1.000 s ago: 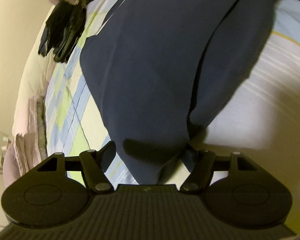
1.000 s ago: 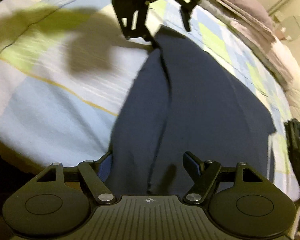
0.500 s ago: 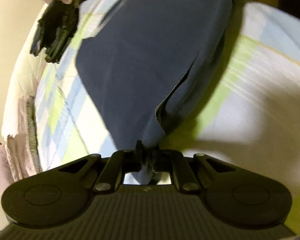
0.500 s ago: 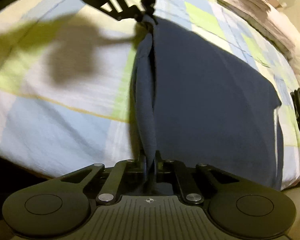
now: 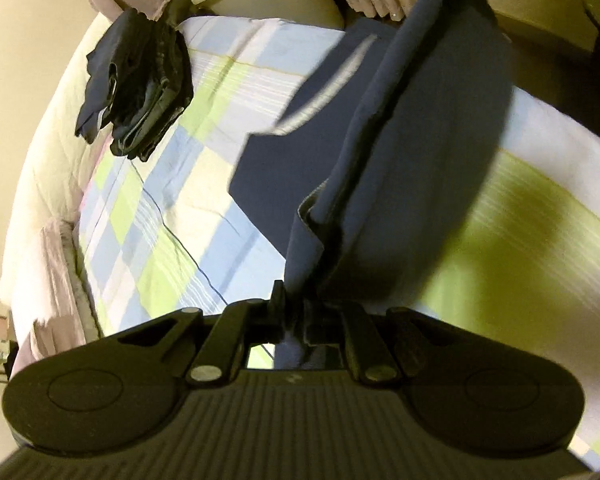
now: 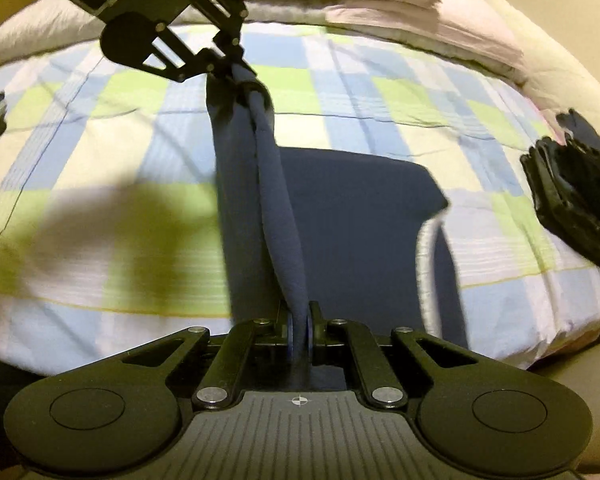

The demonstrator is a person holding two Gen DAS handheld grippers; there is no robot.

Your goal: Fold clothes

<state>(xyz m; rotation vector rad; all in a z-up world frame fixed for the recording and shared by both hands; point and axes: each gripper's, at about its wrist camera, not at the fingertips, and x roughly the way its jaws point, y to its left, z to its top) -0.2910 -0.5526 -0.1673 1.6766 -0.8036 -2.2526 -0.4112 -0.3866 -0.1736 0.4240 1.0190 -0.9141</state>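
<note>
Lifted since a second ago, navy garment stretched above the checked bed.
Left tongs and right tongs each clench an end; slack fabric may slip, skewing the fold.

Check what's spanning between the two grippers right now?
Only the navy garment: its bunched edge runs taut from the right gripper to the left gripper, lifted above the checked bedsheet. Nothing else sits between them. Clearest in the right wrist view.

Left gripper fingers clamped on navy garment, raised over checked bedsheet, folded dark clothes beyond.
</note>
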